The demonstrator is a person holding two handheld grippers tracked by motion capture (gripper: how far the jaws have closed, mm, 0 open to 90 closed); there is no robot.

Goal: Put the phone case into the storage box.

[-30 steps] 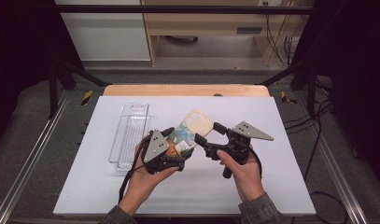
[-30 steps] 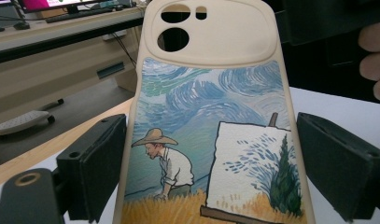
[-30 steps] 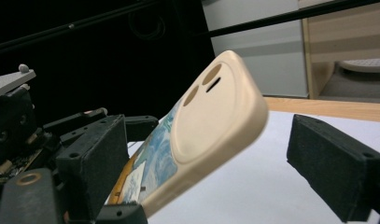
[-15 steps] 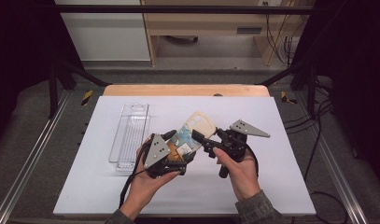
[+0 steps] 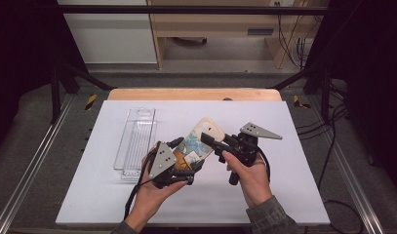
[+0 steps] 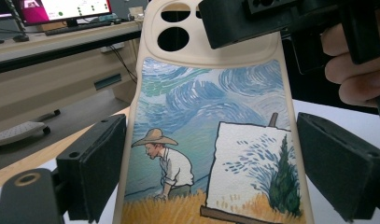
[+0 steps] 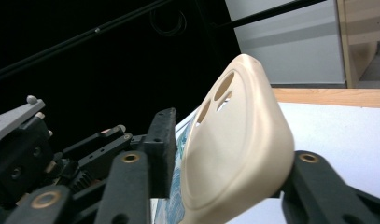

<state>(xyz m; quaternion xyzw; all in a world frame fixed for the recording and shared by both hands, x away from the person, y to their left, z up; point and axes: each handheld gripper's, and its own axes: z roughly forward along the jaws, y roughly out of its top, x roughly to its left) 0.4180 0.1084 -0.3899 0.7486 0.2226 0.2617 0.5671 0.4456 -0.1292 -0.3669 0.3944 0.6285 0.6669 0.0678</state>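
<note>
A cream phone case [image 5: 200, 138] printed with a painter in a wheat field is held tilted above the table. My left gripper [image 5: 188, 154] is shut on its lower end, and the left gripper view shows a pad against each long edge of the case [image 6: 211, 130]. My right gripper [image 5: 210, 141] sits at the camera-hole end. Its jaws have just been closing, and its pads now press on the case [image 7: 239, 140] from both sides. That gripper [image 6: 253, 18] crosses the top of the case in the left gripper view.
A clear plastic package [image 5: 136, 141] lies flat to the left of the hands on the white table cover [image 5: 288, 190]. A wooden strip [image 5: 196, 94] runs along the far edge. Metal rails flank the table.
The right gripper's jaws have narrowed onto the case's camera-hole end. Both hands have stayed about where they were, with the left still holding the case.
</note>
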